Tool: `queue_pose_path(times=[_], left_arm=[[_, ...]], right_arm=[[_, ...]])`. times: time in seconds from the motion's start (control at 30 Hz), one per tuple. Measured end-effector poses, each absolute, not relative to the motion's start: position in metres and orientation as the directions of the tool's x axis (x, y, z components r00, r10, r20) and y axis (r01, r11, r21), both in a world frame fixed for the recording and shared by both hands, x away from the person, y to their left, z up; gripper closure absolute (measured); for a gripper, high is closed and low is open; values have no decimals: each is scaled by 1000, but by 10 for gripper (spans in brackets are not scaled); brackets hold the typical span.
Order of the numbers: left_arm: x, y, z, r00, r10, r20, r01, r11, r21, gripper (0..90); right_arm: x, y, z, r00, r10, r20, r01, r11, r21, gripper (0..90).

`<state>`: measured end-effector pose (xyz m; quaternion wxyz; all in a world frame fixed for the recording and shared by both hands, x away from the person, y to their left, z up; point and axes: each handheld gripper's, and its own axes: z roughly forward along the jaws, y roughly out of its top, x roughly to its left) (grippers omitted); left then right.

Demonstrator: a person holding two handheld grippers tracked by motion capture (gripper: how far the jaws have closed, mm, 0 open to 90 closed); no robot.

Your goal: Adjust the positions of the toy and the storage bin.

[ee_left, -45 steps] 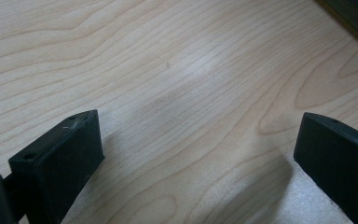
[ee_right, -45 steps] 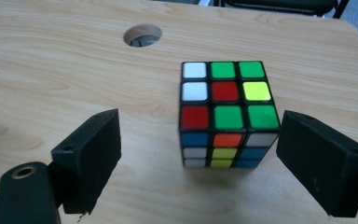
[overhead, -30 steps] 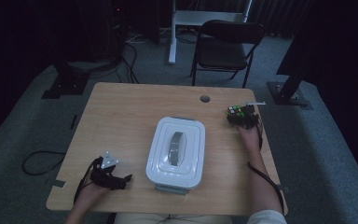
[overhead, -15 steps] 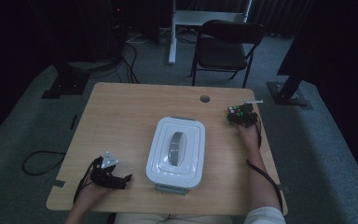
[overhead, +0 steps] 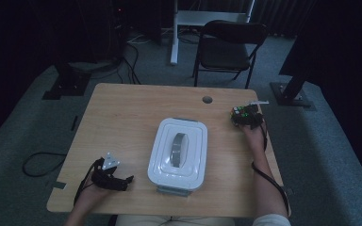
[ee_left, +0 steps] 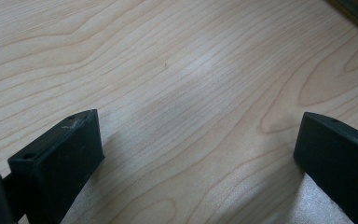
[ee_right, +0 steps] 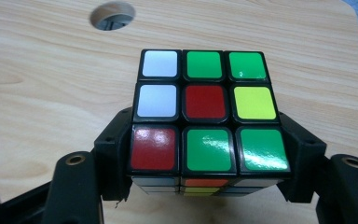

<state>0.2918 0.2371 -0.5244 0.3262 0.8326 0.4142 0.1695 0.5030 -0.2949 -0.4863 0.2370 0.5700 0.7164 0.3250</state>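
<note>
Over at the far right edge of the table point(overhead: 127, 110), the right gripper point(overhead: 246, 117) has just been closing its jaws, and now they clamp the puzzle cube point(ee_right: 204, 116) from both sides — one black jaw pressed on each flank, cube squarely between them. Its top face shows white, green, red and yellow squares, and it sits just near the round cable hole point(ee_right: 112, 15) in the tabletop. Down at the near left corner, the left gripper point(overhead: 122, 181) rests low over bare wood, jaws spread wide apart with nothing between them. Between the two hands lies the white lidded container point(overhead: 179, 153) with its grey handle — well apart from both grippers.
</note>
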Motion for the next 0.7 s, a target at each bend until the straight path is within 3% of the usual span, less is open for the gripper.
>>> queue_pose_path(times=[0.7], left_arm=[[292, 237, -524, 605, 796, 13, 575, -449, 684, 17]], right_arm=[[416, -287, -470, -315, 948, -49, 585, 235, 776, 337]])
